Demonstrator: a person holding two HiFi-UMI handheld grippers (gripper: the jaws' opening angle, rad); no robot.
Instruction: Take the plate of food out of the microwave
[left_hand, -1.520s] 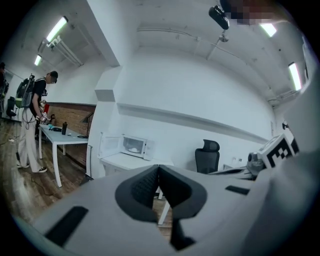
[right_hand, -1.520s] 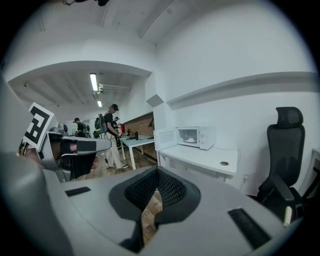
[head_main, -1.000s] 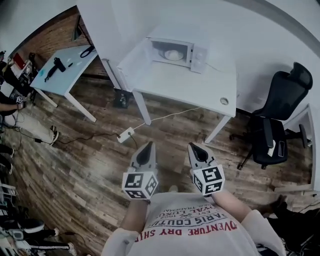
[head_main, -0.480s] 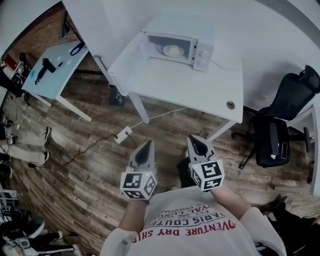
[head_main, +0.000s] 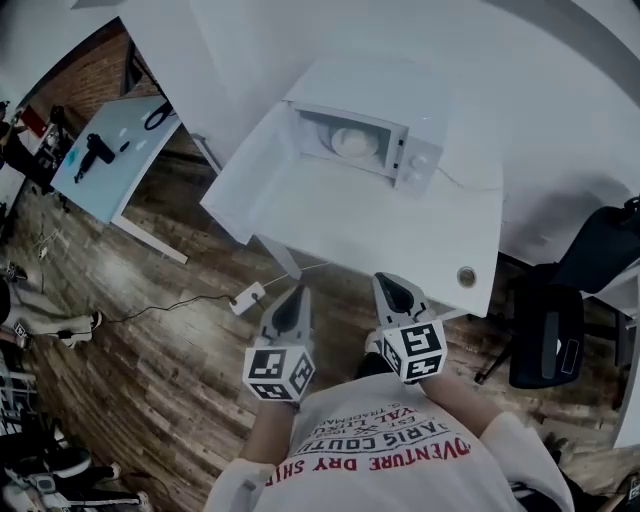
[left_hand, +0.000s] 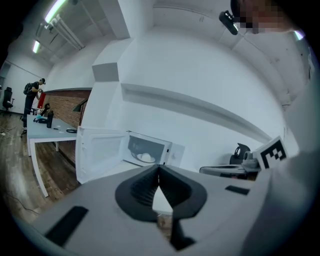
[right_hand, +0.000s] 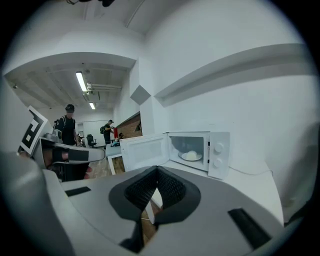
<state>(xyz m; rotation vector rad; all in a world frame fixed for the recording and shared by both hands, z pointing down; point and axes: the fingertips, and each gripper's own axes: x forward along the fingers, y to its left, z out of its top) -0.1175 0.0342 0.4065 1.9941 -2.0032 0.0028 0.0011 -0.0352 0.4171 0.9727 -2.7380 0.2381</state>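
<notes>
A white microwave (head_main: 372, 132) stands at the back of a white table (head_main: 400, 225), its door (head_main: 262, 140) swung open to the left. Inside lies a plate with a pale mound of food (head_main: 352, 141), also visible in the left gripper view (left_hand: 146, 158) and the right gripper view (right_hand: 190, 156). My left gripper (head_main: 297, 293) and right gripper (head_main: 385, 283) are held side by side before the table's front edge, well short of the microwave. Both are shut with nothing between the jaws, left (left_hand: 159, 172) and right (right_hand: 157, 172).
A black office chair (head_main: 545, 335) stands right of the table. A light blue table (head_main: 110, 150) with small items is at far left. A power strip (head_main: 248, 297) and cable lie on the wood floor. People stand in the background (right_hand: 66, 122).
The person has walked toward the white table, so the microwave and table now lie closer and larger. Both grippers keep the same shut pose in front of the body.
</notes>
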